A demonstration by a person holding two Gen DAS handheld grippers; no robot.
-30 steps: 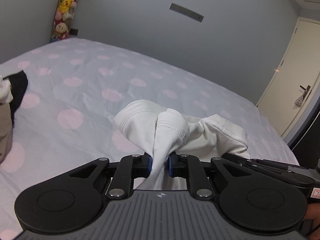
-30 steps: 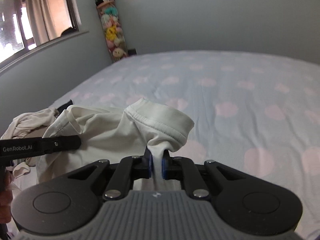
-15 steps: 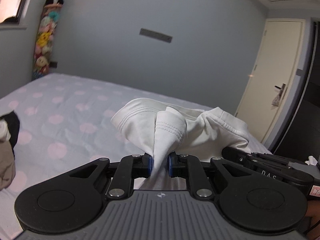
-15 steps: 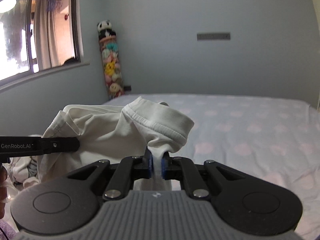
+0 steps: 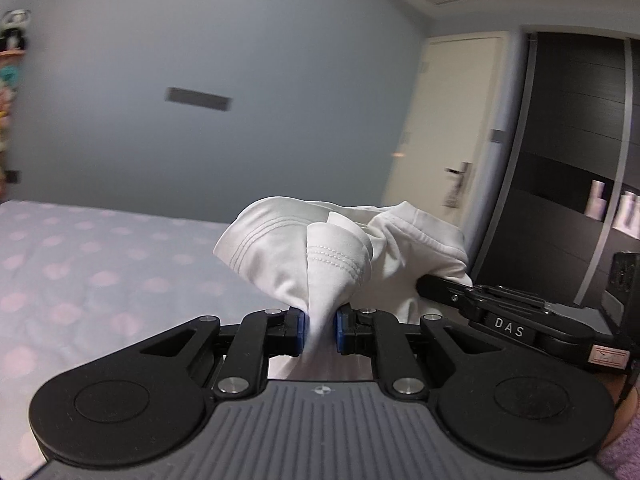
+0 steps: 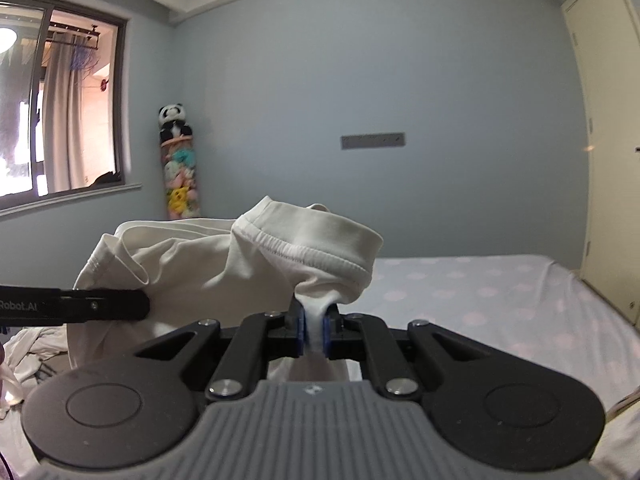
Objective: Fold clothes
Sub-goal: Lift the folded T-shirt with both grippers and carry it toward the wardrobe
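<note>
A white garment (image 5: 328, 248) is held up in the air above the bed by both grippers. My left gripper (image 5: 319, 330) is shut on a bunched, stitched edge of it. My right gripper (image 6: 313, 334) is shut on another edge with a ribbed hem (image 6: 320, 240). In the left wrist view the right gripper's body (image 5: 504, 322) shows at the right, close beside the cloth. In the right wrist view the left gripper's body (image 6: 76, 304) crosses in front of the cloth at the left. The lower part of the garment is hidden behind the grippers.
A bed with a pale sheet with pink dots (image 5: 80, 276) (image 6: 500, 300) lies below. More clothes (image 6: 32, 344) are piled at its left edge. A tower of plush toys (image 6: 178, 168) stands in the corner by a window (image 6: 52, 104). A door (image 5: 444, 128) and a dark wardrobe (image 5: 576, 152) are at the right.
Both grippers have risen with the white garment and tilted up, so the views show more wall and less bed. The grips on the cloth are unchanged.
</note>
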